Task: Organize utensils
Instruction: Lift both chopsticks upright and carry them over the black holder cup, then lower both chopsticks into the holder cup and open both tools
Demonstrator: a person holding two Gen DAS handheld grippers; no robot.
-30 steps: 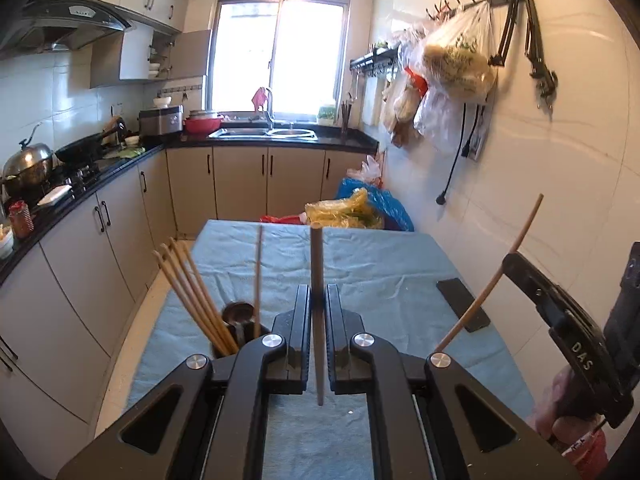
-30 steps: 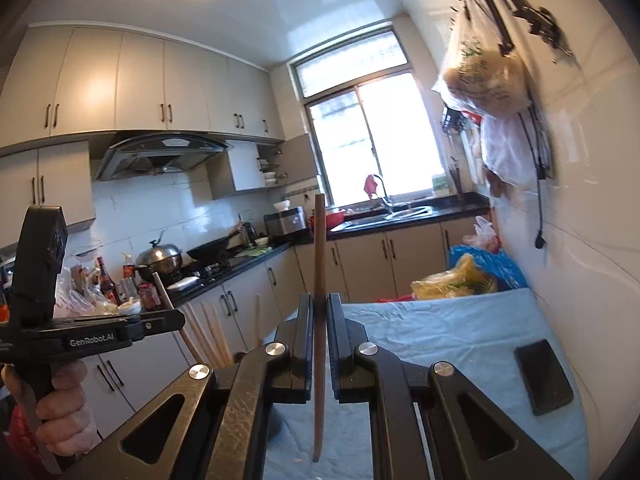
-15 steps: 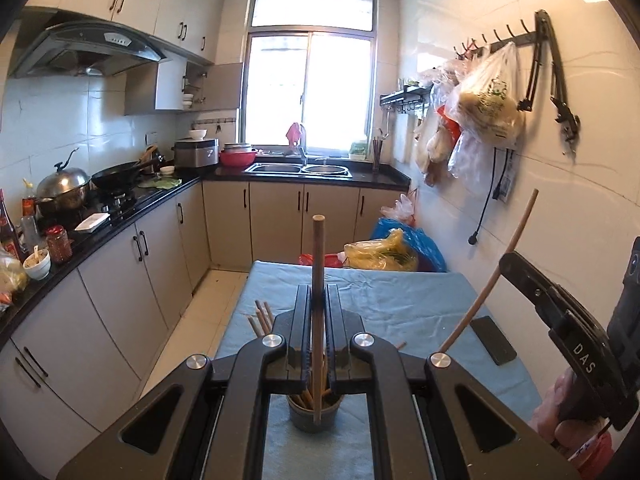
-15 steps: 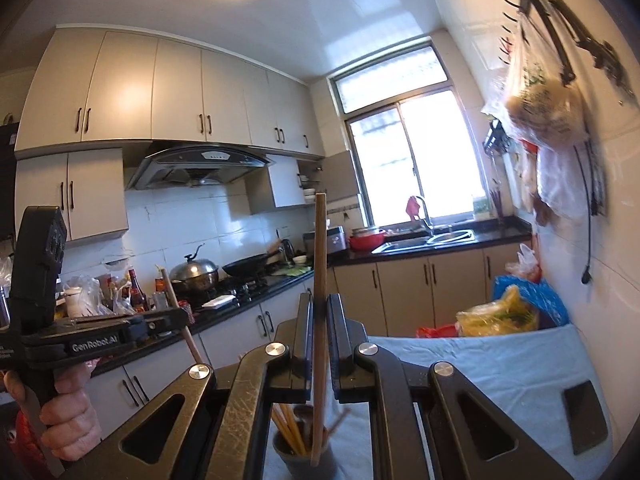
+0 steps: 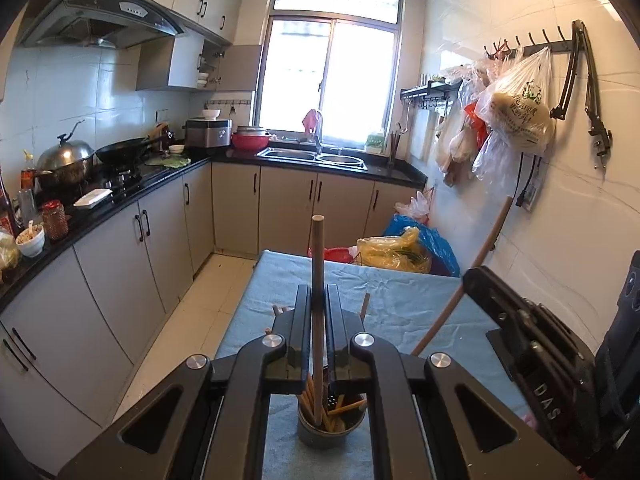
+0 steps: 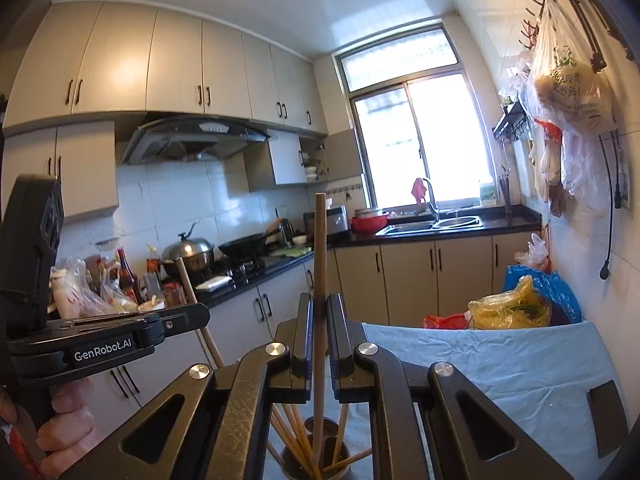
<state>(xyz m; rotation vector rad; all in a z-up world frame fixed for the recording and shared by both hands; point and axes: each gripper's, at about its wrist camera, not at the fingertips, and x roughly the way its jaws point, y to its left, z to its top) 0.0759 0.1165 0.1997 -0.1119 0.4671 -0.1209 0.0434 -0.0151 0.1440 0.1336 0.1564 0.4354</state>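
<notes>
My left gripper [image 5: 318,300] is shut on a wooden chopstick [image 5: 317,264] held upright; its lower end dips into a grey utensil cup [image 5: 330,430] that holds several chopsticks. My right gripper [image 6: 319,308] is shut on another upright wooden chopstick [image 6: 319,256], its lower end inside the same cup [image 6: 316,462]. Each gripper shows in the other's view: the right one [image 5: 520,328] with its slanted chopstick [image 5: 476,264], the left one [image 6: 120,336] with its chopstick [image 6: 196,304].
The cup stands on a table under a blue cloth [image 5: 400,304]. A black phone [image 6: 606,416] lies on the cloth at the right. Plastic bags [image 5: 404,250] sit beyond the table's far end. Kitchen counters [image 5: 120,196] run along the left; a tiled wall is at the right.
Both grippers have risen and tilted up over the cup. The chopsticks' lower ends now reach into the cup, which was off to the left a second ago.
</notes>
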